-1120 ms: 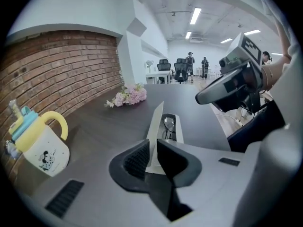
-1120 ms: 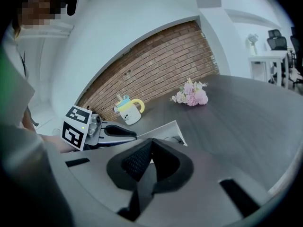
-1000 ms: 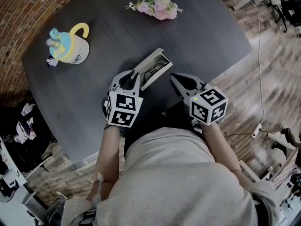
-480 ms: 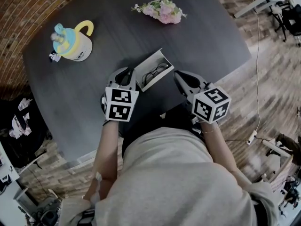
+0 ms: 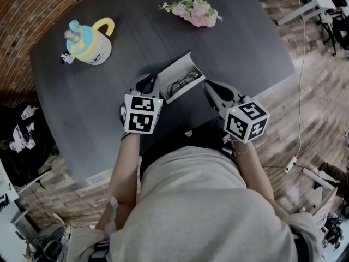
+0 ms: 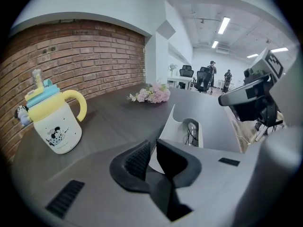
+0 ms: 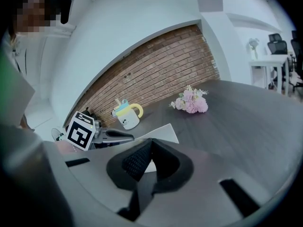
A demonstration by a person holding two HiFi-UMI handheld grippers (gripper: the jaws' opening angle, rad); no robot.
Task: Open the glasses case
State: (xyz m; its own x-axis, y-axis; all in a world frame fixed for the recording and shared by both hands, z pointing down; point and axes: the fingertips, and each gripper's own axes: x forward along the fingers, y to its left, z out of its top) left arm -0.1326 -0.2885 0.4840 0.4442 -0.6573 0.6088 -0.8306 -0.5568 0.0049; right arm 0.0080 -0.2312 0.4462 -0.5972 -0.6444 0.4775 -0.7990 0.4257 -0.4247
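The glasses case [image 5: 186, 91] is found already open at the near middle of the bench [image 5: 245, 37], spectacles [image 5: 182, 82] exposed, its raised lid [image 5: 174, 67] seemingly pinched by the left claw [image 5: 151, 85], the right claw [image 5: 209, 85] clenched empty beside its right end, so only release is left.

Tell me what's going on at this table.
A person with a gripper in each hand has a white glasses case open on the dark table, glasses lying inside. The left gripper pinches the edge of the raised lid; the right gripper sits closed at the case's other end. A mug and flowers sit farther back.
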